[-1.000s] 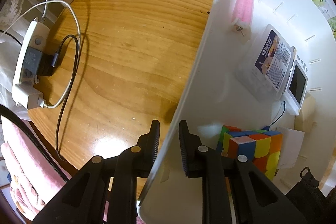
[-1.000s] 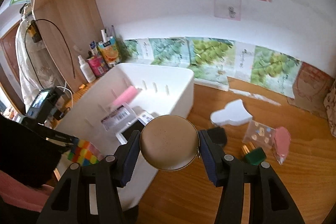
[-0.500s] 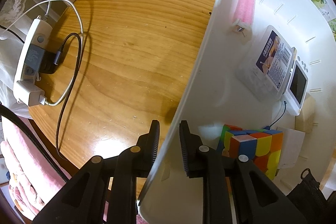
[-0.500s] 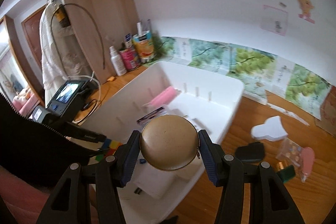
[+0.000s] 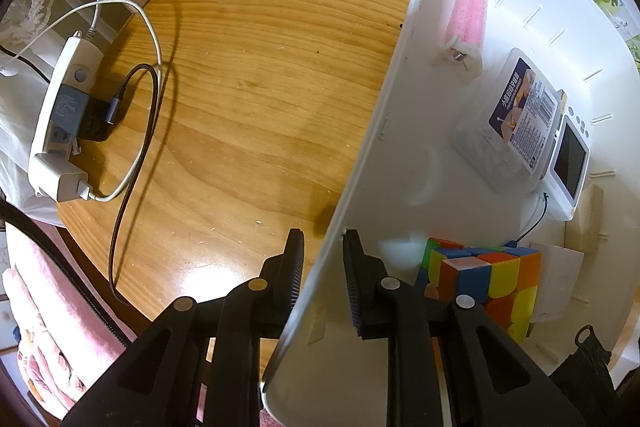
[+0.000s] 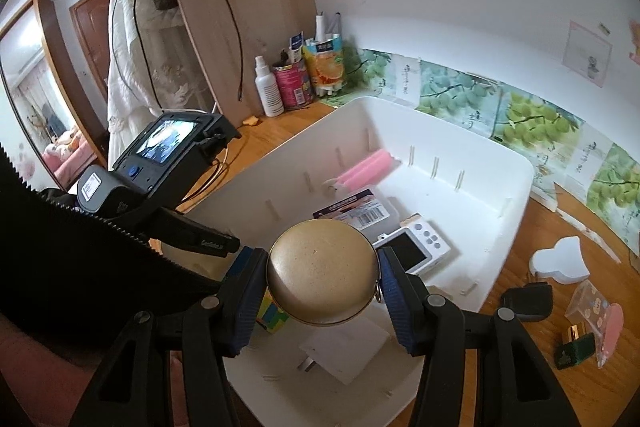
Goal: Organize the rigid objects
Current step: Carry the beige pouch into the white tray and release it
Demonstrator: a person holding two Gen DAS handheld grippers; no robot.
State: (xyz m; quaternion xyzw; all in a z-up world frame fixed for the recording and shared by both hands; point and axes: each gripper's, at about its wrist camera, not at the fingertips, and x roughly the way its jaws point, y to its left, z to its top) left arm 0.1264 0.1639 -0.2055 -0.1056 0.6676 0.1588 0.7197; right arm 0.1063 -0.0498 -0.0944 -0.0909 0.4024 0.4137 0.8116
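A white plastic bin (image 6: 520,195) stands on the wooden table. My left gripper (image 5: 322,239) points down and is shut on the bin's near side wall (image 5: 384,107), one finger outside and one inside. In the bin lie a colour cube (image 5: 480,279), a pink roller (image 5: 466,13), a labelled clear box (image 5: 516,115), a small white camera (image 5: 568,159) and a white card (image 6: 344,351). My right gripper (image 6: 322,267) holds a round tan case (image 6: 322,271) above the bin's near end. Its jaws are opening, and both pads still touch the case.
A power strip (image 5: 64,123) with plugs and looping cables lies left of the bin. Bottles and cans (image 6: 296,79) crowd the back corner. Right of the bin lie a white cloud-shaped piece (image 6: 560,261), a black item (image 6: 524,301), a green bottle (image 6: 576,343) and a clear pouch (image 6: 600,315).
My right gripper has carried the round case leftwards, from over the bin's right wall to over its inside, and has rolled a little. The left gripper has kept still on the wall.
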